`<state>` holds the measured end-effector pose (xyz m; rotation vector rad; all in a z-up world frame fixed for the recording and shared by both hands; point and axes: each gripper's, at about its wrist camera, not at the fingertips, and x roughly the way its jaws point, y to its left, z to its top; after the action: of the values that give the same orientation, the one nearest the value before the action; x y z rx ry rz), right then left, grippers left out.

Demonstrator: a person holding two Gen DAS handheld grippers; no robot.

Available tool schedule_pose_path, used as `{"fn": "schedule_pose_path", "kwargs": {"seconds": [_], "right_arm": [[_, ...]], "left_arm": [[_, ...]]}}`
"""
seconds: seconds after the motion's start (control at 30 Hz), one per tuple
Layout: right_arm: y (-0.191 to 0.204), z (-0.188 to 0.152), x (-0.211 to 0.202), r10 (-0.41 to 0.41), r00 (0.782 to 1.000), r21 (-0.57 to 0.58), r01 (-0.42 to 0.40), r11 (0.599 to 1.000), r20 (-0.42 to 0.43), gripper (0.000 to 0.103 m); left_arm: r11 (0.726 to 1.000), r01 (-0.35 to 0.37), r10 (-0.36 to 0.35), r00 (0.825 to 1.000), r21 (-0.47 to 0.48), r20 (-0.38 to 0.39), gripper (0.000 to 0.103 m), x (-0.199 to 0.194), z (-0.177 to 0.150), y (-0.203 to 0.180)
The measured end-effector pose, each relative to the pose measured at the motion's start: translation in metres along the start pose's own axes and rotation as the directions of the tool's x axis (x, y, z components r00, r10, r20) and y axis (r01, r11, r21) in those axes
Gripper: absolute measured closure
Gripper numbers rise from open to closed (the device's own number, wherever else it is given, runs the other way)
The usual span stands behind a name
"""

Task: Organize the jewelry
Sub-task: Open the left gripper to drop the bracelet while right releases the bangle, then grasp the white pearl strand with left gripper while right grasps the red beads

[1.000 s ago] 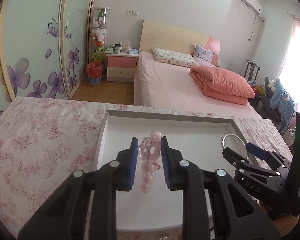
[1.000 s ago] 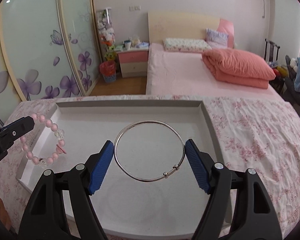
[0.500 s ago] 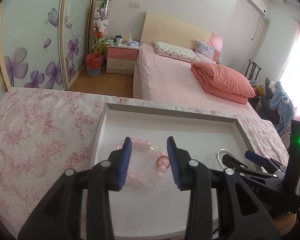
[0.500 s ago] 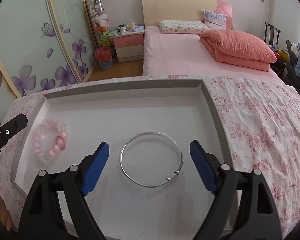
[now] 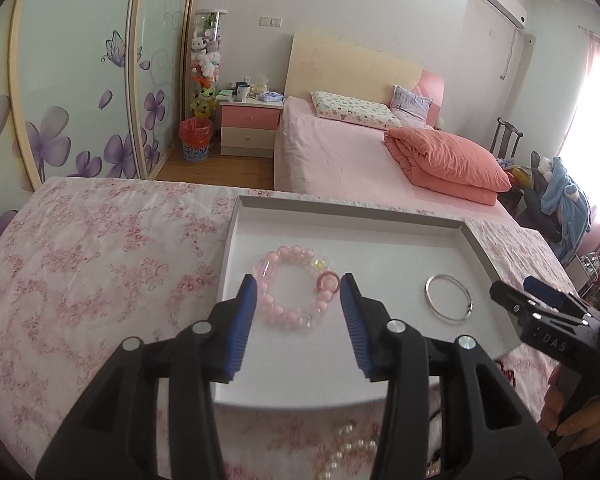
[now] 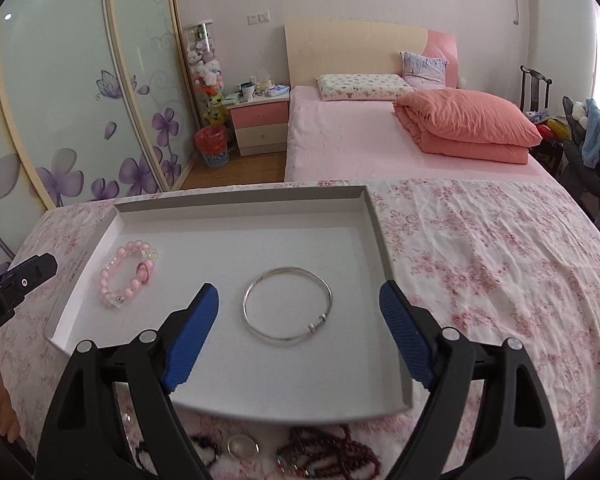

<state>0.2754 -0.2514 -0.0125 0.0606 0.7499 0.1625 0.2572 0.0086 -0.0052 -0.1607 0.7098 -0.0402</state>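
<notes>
**Blue-padded grippers stand open over two bracelets in the tray**

Blue ribbed pads of the left gripper [image 5: 298, 286] stand partly apart, and its jaws have just been opening. The pink bead bracelet [image 5: 292, 290] shows between them but lies flat on the tray floor, free of both pads. Its loop is slightly oval, with the long axis running from the near edge toward the far wall, and a darker pink ring bead sits on its right side.

The right gripper [image 6: 299, 300] has its jaws spread wide, gripping nothing. The silver bangle [image 6: 288, 306] lies flat on the tray beyond the tips, its small clasp turned toward the near right. Both grippers tilt downward toward the tray.

The white tray [image 6: 240, 204] rests on a pink floral cloth [image 6: 480, 260], with the bead bracelet near its left wall and the bangle near the middle, well apart. Dark beaded strands [image 6: 324, 456] and a pearl strand [image 5: 346, 452] lie on the cloth before the tray's near edge. A pink bed [image 5: 340, 160] stands beyond.
</notes>
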Motion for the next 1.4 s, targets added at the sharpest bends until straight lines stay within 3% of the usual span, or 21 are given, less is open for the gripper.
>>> {"fn": "schedule_pose_path", "kwargs": {"seconds": [0.43,0.73,1.03,1.13,1.23,1.3,1.4], "right_arm": [[-0.025,-0.053,-0.041,-0.003,1.000,-0.002,0.003,1.000,-0.010,0.020],[-0.024,-0.082,-0.027,-0.052,0.994,-0.085,0.043,0.995,-0.098,0.020],[-0.025,-0.086,-0.003,-0.059,0.986,-0.090,0.045,0.995,-0.157,0.021],[-0.024,-0.084,-0.001,-0.039,0.987,-0.090,0.025,0.996,-0.154,0.027],[-0.024,-0.082,0.000,0.003,0.986,-0.075,-0.016,0.997,-0.164,0.041],[-0.021,-0.082,-0.001,0.029,0.986,-0.083,-0.042,0.996,-0.163,0.060],[-0.016,-0.084,-0.004,0.056,0.985,-0.090,-0.072,0.993,-0.163,0.078]], "left_arm": [[0.999,0.038,-0.037,0.998,0.029,-0.058,0.052,-0.043,-0.071,0.004],[0.990,0.064,-0.047,0.989,0.122,-0.141,0.050,-0.040,-0.108,-0.006],[0.984,0.069,-0.041,0.985,0.167,-0.167,0.050,-0.031,-0.118,-0.018],[0.984,0.071,-0.042,0.983,0.162,-0.180,0.050,-0.028,-0.119,-0.019],[0.986,0.073,-0.042,0.979,0.152,-0.197,0.050,-0.024,-0.120,-0.018],[0.986,0.072,-0.040,0.978,0.152,-0.203,0.051,-0.023,-0.120,-0.017],[0.985,0.075,-0.041,0.977,0.157,-0.210,0.053,-0.022,-0.121,-0.017]]}}
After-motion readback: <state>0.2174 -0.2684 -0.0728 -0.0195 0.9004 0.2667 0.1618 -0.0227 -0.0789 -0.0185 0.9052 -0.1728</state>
